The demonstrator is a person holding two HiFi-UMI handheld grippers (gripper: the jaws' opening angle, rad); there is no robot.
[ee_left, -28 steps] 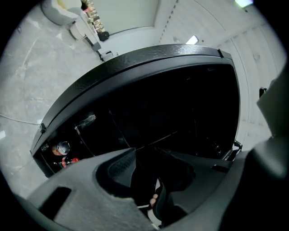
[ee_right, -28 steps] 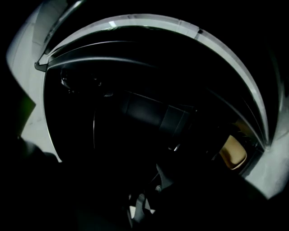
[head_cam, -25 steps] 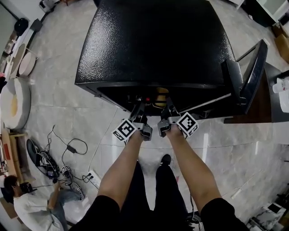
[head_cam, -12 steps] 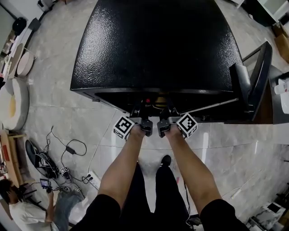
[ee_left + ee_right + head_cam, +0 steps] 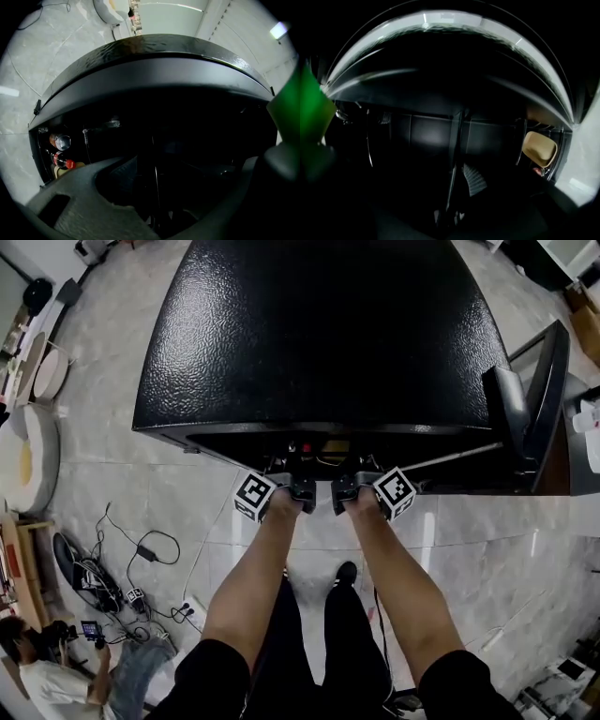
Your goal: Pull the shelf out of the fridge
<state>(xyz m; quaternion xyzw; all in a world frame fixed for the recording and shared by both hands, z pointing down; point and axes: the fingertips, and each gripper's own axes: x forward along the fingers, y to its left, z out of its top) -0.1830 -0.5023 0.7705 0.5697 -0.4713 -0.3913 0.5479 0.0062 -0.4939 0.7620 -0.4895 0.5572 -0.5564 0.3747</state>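
Shelf (image 5: 455, 145), seemingly the thin dark bar deep in the unlit cavity, sits inside the black fridge (image 5: 319, 334), not drawn out. Left gripper (image 5: 292, 486) reaches level into the opening with its jaws wide, having just been opening, that bar in the gap but untouched by either pad; right gripper (image 5: 349, 486) is just beside it, its jaws lost in darkness. Fridge door (image 5: 544, 399) stands open at the right, and a can (image 5: 60, 140) shows at the cavity's left edge.
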